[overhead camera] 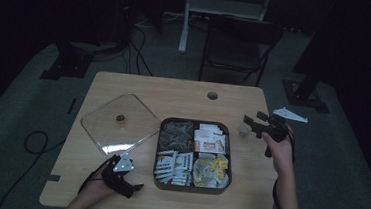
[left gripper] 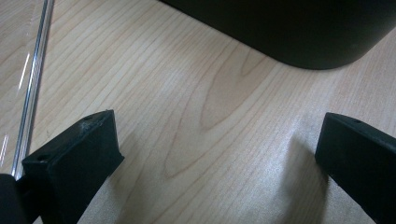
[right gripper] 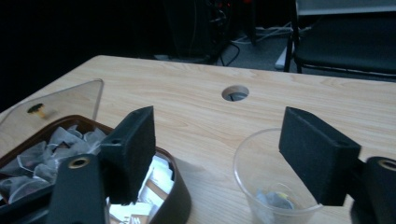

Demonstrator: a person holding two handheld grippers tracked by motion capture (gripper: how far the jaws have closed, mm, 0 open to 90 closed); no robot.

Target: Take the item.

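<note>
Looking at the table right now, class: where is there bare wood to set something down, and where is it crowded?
Bare wood runs along the far edge around the round cable hole, and along the near edge below the dark square compartment tray of tea bags. Crowded: the clear square lid with a small knob fills the left, and the clear plastic cup sits just right of the tray.
</note>
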